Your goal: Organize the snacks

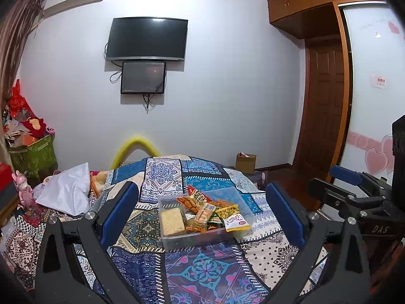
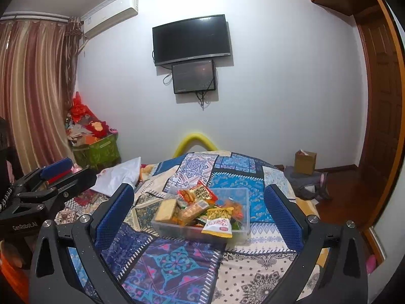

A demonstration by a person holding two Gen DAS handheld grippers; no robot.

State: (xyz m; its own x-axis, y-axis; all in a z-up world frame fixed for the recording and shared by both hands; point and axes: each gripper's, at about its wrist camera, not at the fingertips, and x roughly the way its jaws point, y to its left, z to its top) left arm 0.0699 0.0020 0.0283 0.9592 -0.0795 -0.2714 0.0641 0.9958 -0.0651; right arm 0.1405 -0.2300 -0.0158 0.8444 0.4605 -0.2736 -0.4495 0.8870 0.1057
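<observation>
A clear plastic box (image 1: 243, 202) (image 2: 240, 197) sits on the patterned bedspread (image 1: 207, 266) (image 2: 172, 261), filled with several snack packets: a pale cracker pack (image 1: 173, 221) (image 2: 165, 209), an orange-red bag (image 1: 197, 197) (image 2: 205, 192), and a white-and-yellow packet (image 1: 236, 221) (image 2: 219, 226) at the box's near right corner. My left gripper (image 1: 202, 212) is open and empty, held back from the box. My right gripper (image 2: 200, 210) is open and empty, also short of the box. Each gripper shows at the edge of the other's view.
A white cloth (image 1: 65, 190) (image 2: 119, 177) lies on the bed's left side. A green bin of red items (image 1: 33, 152) (image 2: 98, 149) stands by the curtain. A cardboard box (image 1: 245, 163) (image 2: 305, 162) sits on the floor near the wooden door (image 1: 324, 106).
</observation>
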